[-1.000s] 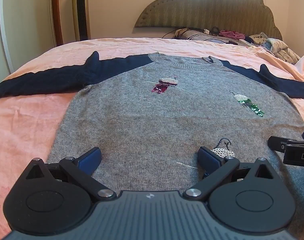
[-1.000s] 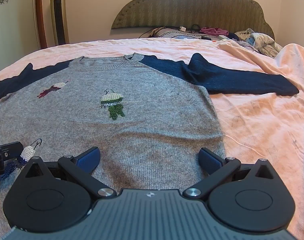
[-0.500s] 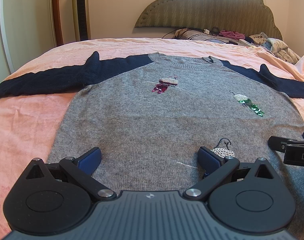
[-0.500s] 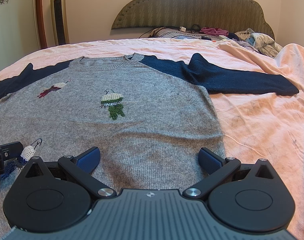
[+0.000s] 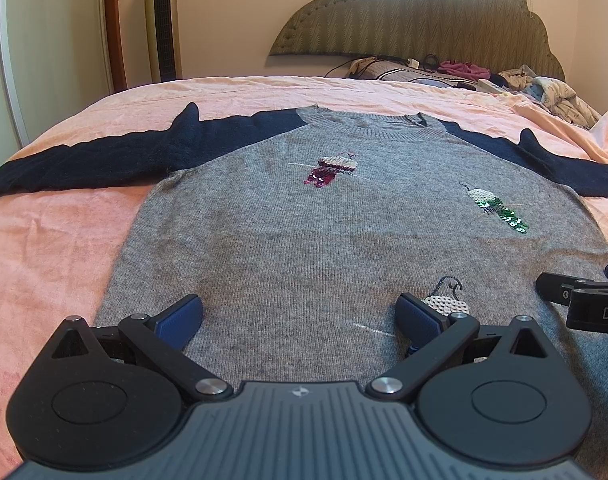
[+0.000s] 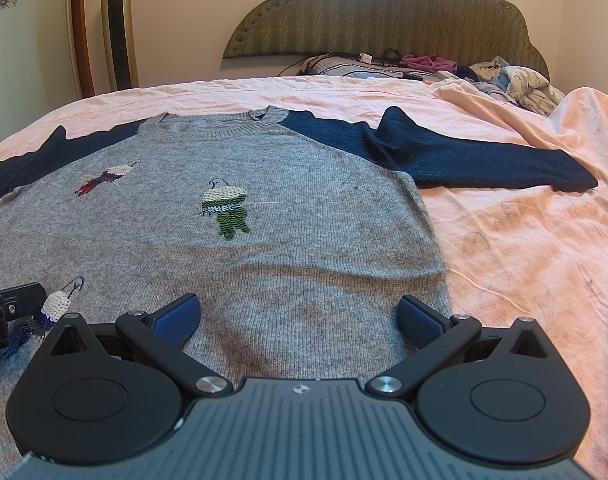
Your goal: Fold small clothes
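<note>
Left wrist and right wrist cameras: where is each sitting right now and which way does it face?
Left wrist: low over the sweater's hem, nearer its left edge, facing the headboard; own open left gripper in front, right gripper's tip at the right edge.
Right wrist: low over the hem, nearer the right edge, facing the same way; own open right gripper in front, left gripper's tip at the left edge.
Shared: sweater, green sequin figure, pink bedsheet, headboard.

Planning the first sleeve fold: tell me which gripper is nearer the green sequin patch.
Right. The right gripper sits at the sweater's hem almost directly below the green sequin patch. The left gripper is further along the hem, the patch well off to its right.
</note>
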A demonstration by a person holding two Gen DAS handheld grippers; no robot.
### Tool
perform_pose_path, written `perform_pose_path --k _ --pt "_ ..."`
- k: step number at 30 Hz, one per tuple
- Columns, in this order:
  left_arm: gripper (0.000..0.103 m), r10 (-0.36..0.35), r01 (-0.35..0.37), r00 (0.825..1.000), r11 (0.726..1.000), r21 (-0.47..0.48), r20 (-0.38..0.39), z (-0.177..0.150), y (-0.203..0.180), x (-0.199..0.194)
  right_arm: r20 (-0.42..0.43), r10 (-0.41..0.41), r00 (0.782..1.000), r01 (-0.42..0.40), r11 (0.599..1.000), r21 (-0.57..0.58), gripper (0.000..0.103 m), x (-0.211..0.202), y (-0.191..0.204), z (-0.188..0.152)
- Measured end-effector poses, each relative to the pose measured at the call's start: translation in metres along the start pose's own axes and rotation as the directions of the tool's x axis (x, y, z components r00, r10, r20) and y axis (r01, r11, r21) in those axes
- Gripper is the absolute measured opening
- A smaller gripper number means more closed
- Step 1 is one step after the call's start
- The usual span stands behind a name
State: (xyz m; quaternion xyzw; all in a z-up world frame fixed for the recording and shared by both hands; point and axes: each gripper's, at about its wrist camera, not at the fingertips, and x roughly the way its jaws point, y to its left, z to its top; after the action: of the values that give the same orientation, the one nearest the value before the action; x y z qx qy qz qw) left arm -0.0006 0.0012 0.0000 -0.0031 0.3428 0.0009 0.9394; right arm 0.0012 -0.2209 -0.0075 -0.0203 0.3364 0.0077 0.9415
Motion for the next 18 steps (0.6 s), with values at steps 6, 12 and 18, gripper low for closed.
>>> perform_pose_path --k 6,12,18 --pt "0.103 0.000 0.000 1.000 1.000 0.001 0.000 0.0000 -0.0002 0.0000 0.000 0.001 1.000 -0.001 1.000 0.001 0.103 0.0002 0.0000 0.0002" --pt "0.103 -0.001 0.001 1.000 1.000 -0.001 0.001 0.0000 0.0001 0.0000 0.001 0.001 1.000 -0.001 1.000 0.001 0.103 0.0004 -0.0002 0.0004" --pt "0.103 -0.001 0.001 1.000 1.000 -0.001 0.001 -0.0002 -0.0010 0.0003 0.001 0.001 1.000 -0.001 1.000 0.001 0.103 0.0008 -0.0004 0.0007"
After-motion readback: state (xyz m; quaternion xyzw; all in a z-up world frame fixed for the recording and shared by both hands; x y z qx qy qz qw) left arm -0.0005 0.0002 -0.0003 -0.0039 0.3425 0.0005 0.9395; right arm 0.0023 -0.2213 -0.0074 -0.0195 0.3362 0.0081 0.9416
